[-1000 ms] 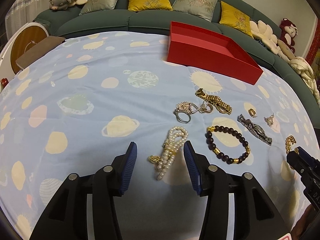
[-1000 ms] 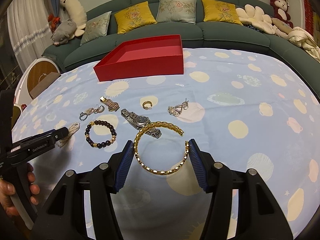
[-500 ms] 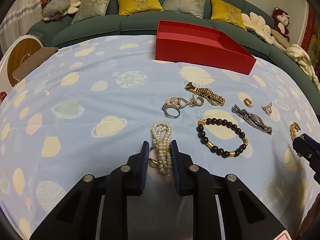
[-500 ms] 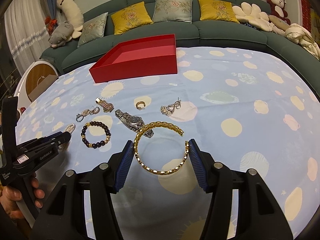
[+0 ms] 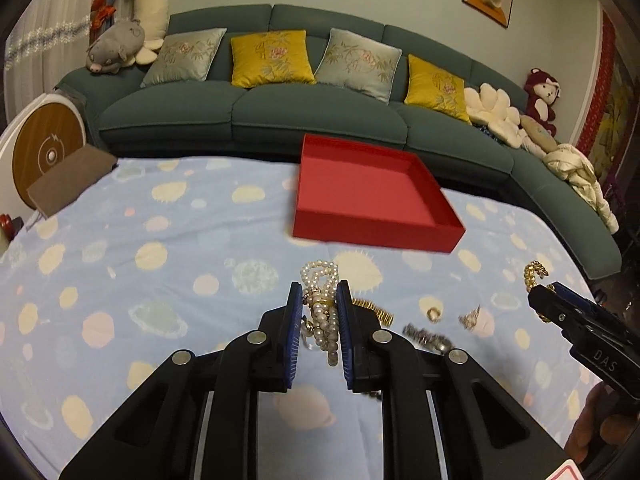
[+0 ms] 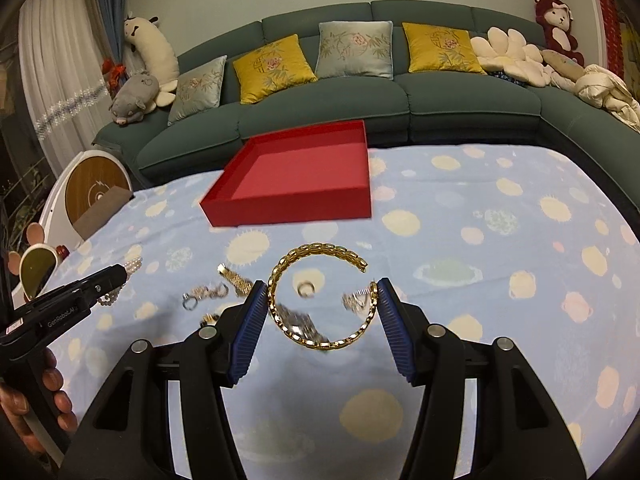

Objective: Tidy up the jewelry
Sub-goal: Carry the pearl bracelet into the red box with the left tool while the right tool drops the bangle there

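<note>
Left wrist view: your left gripper (image 5: 319, 312) pinches the pearl bracelet (image 5: 320, 304), your right gripper (image 6: 322, 308) clamps the gold bangle (image 6: 320, 300), red tray (image 5: 372, 232) at twelve o'clock.

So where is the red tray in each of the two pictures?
Left wrist view: the red tray sits right of centre on the spotted cloth, beyond the pearl bracelet in the left gripper.
Right wrist view: the red tray sits just left of centre, beyond the gold bangle.
Shared landmark: the green sofa behind it.
</note>
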Demonstrator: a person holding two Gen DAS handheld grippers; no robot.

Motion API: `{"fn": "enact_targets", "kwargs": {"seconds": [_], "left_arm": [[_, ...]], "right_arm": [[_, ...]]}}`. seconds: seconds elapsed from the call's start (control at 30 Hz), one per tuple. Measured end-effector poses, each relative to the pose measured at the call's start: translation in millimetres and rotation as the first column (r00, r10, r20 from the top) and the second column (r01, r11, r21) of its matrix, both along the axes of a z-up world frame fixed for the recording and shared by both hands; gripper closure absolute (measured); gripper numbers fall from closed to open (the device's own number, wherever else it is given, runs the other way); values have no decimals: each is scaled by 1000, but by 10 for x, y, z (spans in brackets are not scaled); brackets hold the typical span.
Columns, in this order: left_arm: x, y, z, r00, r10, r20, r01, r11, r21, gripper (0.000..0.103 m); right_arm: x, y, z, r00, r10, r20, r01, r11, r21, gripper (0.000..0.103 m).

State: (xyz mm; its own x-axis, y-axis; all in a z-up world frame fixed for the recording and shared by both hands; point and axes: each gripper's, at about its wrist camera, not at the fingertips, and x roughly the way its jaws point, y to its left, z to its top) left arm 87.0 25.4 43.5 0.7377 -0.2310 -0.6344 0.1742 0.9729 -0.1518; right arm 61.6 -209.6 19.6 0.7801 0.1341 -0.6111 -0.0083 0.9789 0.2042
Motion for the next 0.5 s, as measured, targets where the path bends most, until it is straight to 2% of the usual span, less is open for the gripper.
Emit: {"fn": "enact_targets", "kwargs": {"seconds": [0.17,0.23,0.37,0.5], "left_arm": [[524,-100,360,997,1,78,-4,999,32,88],[807,-172,404,997,-6,74,3,999,41,88],[1402,-319,392,999,-5,49,3,999,37,88],[1908,-527,310,999,-11,35,9,997,74,88]], "right_arm": [[497,50,517,995,39,97,-34,998,-61,49],[770,66,651,992,46,118,-36,995,-93,49],[1345,59,724,991,49,127,-36,994,-102,49],[1895,12,616,994,41,98,-35,997,-63,49]]}}
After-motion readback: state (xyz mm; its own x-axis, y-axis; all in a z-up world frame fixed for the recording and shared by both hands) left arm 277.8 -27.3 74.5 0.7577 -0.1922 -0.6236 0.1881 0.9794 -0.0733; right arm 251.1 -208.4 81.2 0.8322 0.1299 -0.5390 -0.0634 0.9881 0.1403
